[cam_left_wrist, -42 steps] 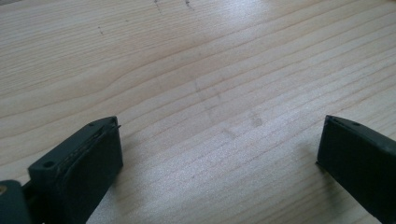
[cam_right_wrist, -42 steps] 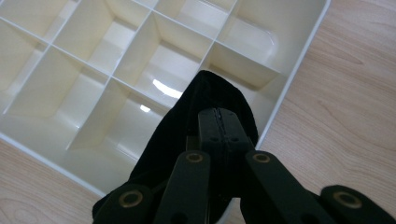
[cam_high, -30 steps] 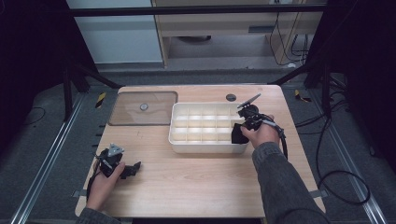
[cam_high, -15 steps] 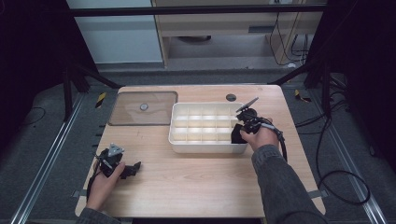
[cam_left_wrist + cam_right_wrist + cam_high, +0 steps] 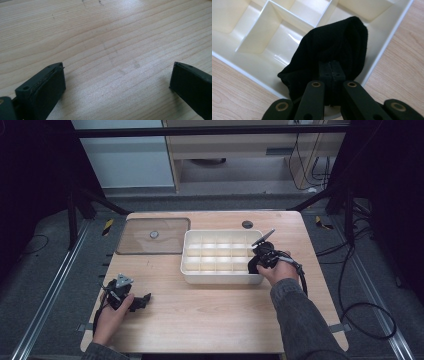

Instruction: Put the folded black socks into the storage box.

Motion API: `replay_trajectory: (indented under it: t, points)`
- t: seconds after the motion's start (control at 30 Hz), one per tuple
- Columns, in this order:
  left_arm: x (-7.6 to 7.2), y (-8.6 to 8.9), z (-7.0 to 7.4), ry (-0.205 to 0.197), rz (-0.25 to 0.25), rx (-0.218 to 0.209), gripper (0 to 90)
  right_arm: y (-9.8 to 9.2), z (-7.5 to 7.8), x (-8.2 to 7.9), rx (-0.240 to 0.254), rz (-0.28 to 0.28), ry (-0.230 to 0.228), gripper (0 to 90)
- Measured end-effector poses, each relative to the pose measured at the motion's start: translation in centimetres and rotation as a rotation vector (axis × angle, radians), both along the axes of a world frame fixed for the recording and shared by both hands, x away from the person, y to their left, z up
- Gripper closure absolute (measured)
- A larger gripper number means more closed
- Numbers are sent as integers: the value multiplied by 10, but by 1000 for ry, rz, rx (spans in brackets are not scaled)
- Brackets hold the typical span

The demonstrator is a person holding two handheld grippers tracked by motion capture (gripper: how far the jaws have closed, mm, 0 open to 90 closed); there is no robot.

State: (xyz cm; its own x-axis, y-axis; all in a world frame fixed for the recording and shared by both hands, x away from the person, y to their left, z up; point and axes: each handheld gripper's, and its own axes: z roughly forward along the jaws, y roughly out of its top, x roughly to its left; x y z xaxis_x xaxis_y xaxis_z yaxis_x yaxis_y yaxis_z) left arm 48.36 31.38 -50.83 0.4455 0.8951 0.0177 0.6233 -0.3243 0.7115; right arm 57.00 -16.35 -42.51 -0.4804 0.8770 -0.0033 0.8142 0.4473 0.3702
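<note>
Jaws of the right gripper (image 5: 329, 67) pinch a black cloth (image 5: 332, 50) over the near right corner compartment of a white divided tray (image 5: 220, 276); the cloth drapes across the tray's rim there. Left gripper (image 5: 142, 301) rests on the wooden counter (image 5: 210, 315) near its front left corner, well apart from the tray, jaws spread with bare wood between them. Clear lid (image 5: 152, 236) lies flat just left of the tray.

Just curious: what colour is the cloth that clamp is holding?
Black cloth, plain, clearest in the right gripper view.
</note>
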Motion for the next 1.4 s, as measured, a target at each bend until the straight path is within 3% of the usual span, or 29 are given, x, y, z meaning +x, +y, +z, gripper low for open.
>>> replay_trajectory:
  t: [0.97, 1.4]
  points:
    - [0, -1, 0, -1, 1, 0, 0, 7, -3, 2, -27, 3, 16, 900]
    - [0, -2, 0, -1, 1, -2, 0, 9, -8, 4, -38, 1, 44, 900]
